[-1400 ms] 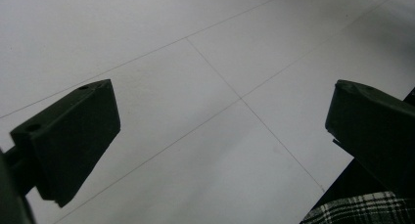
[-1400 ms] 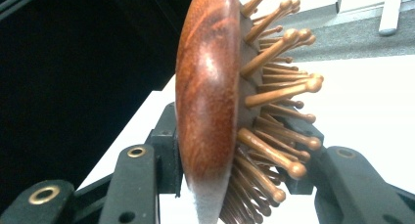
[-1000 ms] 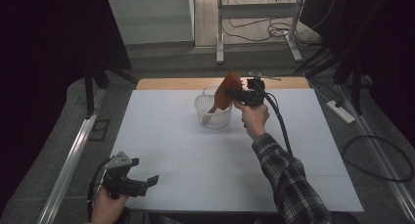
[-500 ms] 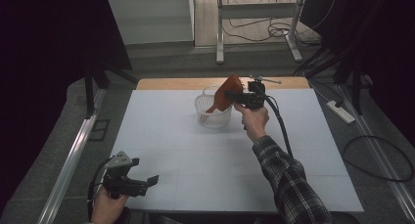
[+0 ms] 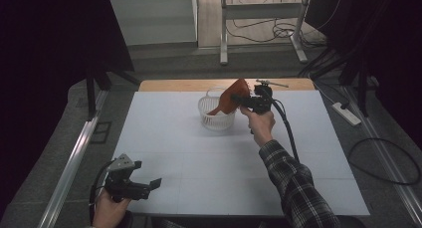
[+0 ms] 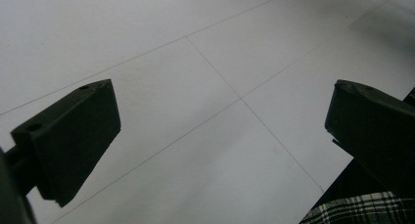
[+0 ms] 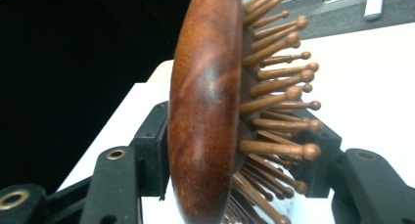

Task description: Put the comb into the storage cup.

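Now my right gripper [image 5: 247,99] has just been easing its jaws around the stiff, smooth reddish-brown wooden paddle hairbrush [image 5: 230,99], tilted over the far white plastic basket [image 5: 209,116], safest gripped across its head; left gripper [image 5: 149,186] gapes empty.

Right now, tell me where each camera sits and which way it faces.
High view: above the person's side, looking forward and down on the white table, basket and wooden hairbrush; both hands and a plaid sleeve show.
Left gripper view: on the left gripper, looking down at bare table; its black fingers stand apart.
Right gripper view: on the right gripper, facing the hairbrush between its just-opening fingers.
Shared: high and right views share the hairbrush.
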